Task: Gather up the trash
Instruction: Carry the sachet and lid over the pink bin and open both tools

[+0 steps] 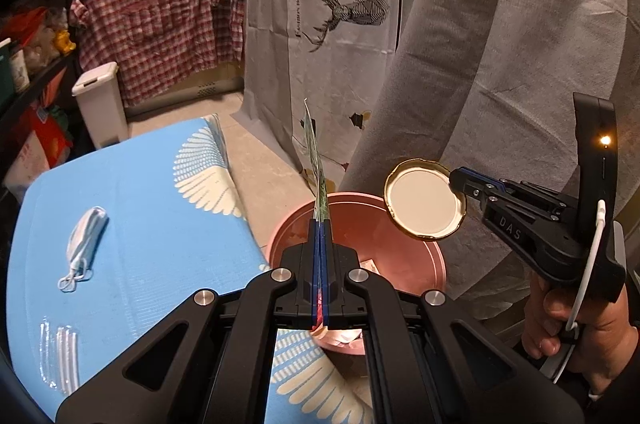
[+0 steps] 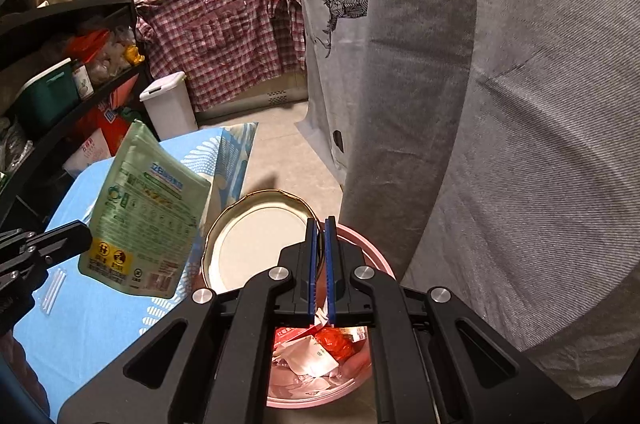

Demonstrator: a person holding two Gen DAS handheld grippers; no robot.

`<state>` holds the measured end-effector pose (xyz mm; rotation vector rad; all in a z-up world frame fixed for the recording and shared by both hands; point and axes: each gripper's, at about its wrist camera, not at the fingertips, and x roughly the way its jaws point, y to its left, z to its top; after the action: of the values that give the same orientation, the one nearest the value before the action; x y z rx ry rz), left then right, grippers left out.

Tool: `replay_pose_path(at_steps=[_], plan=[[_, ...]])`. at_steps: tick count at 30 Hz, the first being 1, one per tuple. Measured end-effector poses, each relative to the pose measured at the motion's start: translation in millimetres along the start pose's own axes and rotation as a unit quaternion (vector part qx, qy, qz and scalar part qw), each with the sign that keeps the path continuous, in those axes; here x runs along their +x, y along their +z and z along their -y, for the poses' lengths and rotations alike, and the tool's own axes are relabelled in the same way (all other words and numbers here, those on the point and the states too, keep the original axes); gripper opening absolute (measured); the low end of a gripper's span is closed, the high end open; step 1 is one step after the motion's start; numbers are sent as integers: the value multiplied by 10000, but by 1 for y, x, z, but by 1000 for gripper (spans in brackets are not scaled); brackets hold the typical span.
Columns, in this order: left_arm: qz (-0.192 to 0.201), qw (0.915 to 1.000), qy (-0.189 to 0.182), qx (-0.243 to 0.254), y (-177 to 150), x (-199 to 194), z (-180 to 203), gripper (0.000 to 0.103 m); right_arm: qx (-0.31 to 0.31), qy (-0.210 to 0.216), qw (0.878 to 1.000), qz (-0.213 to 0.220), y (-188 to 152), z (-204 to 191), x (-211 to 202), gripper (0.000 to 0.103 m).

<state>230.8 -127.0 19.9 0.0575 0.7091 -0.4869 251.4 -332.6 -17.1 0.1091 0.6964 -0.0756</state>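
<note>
Two claws hover over the pink bin [image 1: 434,264], which stands on the floor between the bench's [image 1: 140,224] blue edge and a grey curtain [image 1: 500,64]. Left claw [image 1: 321,220] clamps a thin green pouch [image 2: 144,208] edge-on; right claw [image 2: 319,220] grips a gold-rimmed, white-lined jar lid [image 1: 424,204]. A crumpled face mask [image 1: 84,240] lies on the bench.

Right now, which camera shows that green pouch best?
The right wrist view: the green pouch faces it, print visible. The left wrist view sees the pouch only edge-on, pinched between its own fingers.
</note>
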Motion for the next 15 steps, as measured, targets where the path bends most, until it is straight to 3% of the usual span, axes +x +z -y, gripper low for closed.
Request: replay_pose_path(at_steps=[8, 15], plan=[[-358, 9991, -214, -45, 6, 23, 2, 4, -39, -92, 9994, -336, -2, -2, 25, 8], [-228, 9995, -180, -133, 6, 14, -10, 4, 26, -60, 9994, -331, -4, 0, 25, 15]])
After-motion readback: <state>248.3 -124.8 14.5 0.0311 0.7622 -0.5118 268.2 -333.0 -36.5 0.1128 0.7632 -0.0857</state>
